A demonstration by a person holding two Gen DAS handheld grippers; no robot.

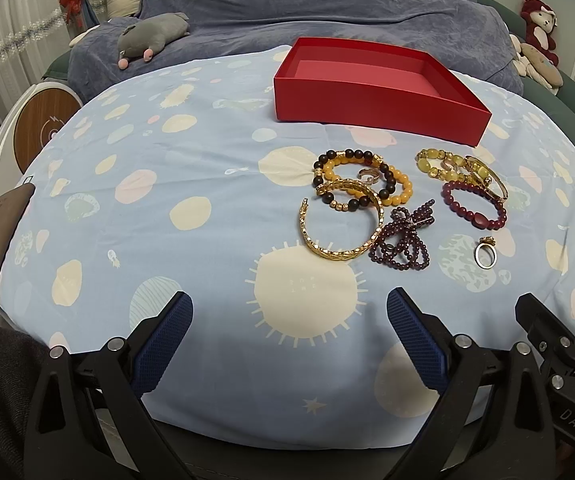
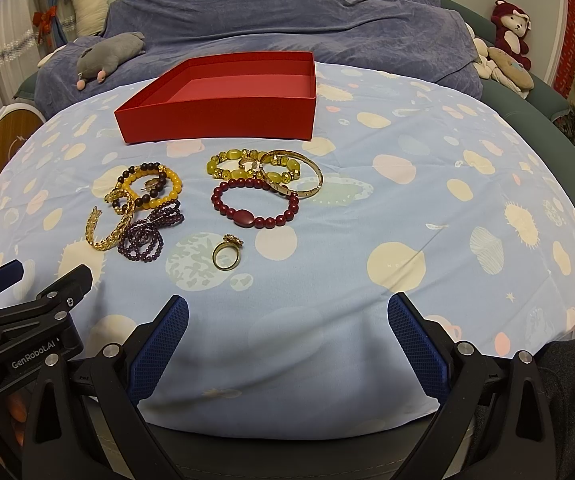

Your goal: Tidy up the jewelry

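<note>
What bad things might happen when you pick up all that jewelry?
The purple beads overlap the gold cuff, so lifting one may drag the other. The ring is small and might slip from the right gripper. The red box sits beyond everything, so carried pieces could drop.

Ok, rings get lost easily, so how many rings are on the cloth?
3: a lone gold ring at the front, a small ring inside the orange bead bracelet, another ring inside the yellow-green bead bracelet. Others may be hidden.
</note>
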